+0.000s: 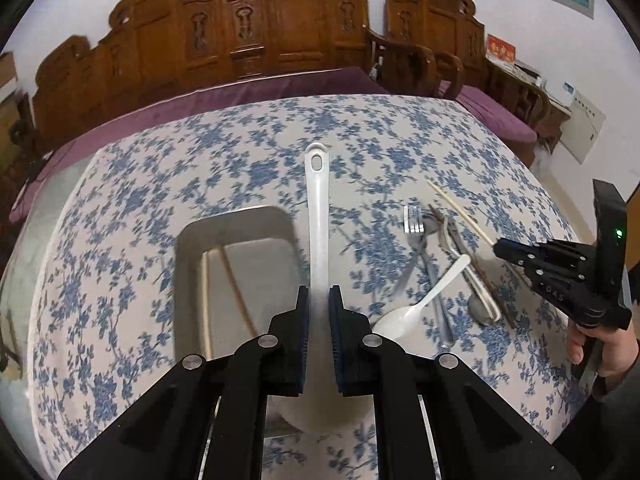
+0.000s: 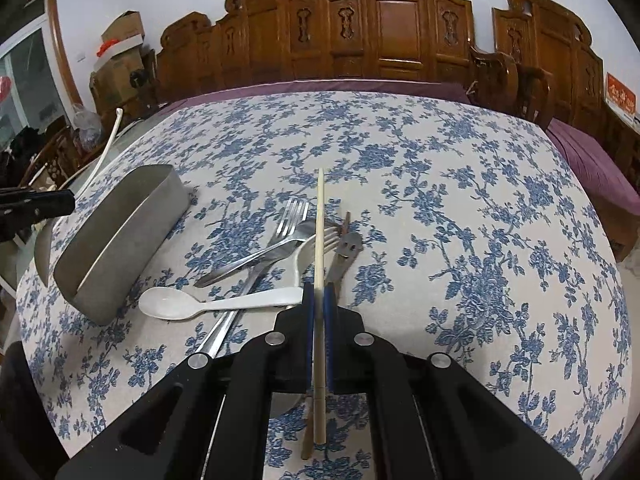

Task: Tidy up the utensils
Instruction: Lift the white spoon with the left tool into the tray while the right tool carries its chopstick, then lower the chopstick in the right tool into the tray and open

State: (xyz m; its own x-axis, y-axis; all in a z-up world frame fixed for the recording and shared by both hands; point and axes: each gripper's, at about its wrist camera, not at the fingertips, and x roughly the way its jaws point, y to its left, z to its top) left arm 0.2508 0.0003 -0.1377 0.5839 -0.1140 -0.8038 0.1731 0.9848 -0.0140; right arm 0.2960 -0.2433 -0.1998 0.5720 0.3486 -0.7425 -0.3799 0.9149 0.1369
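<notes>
Hand-held gripper on the left [image 1: 319, 304] clamps a white ladle [image 1: 317, 216] above the metal tray [image 1: 236, 216], which holds two chopsticks [image 1: 224, 292]; the right hand-held gripper [image 2: 319, 300] pinches a pale chopstick [image 2: 319, 240]. Forks [image 2: 276, 236] and a white spoon [image 2: 180, 304] await on the tabletop [image 2: 460, 200].

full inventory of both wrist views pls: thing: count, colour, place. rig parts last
metal tray: 1, grey, table's left side
chopsticks in tray: 2, pale wood, lying inside
white ladle: 1, white, clamped in left gripper, above the table
small white spoon: 1, white, beside tray, on the pile
forks: 2, steel, in the pile
loose pile: steel spoons, a brown chopstick; exact count unclear
held chopstick: 1, pale wood, in right gripper
tablecloth: 1, white with blue flowers
carved bench: brown wood, purple cushion, behind table
left gripper: black, jaws shut on ladle
right gripper: black, jaws shut on chopstick
</notes>
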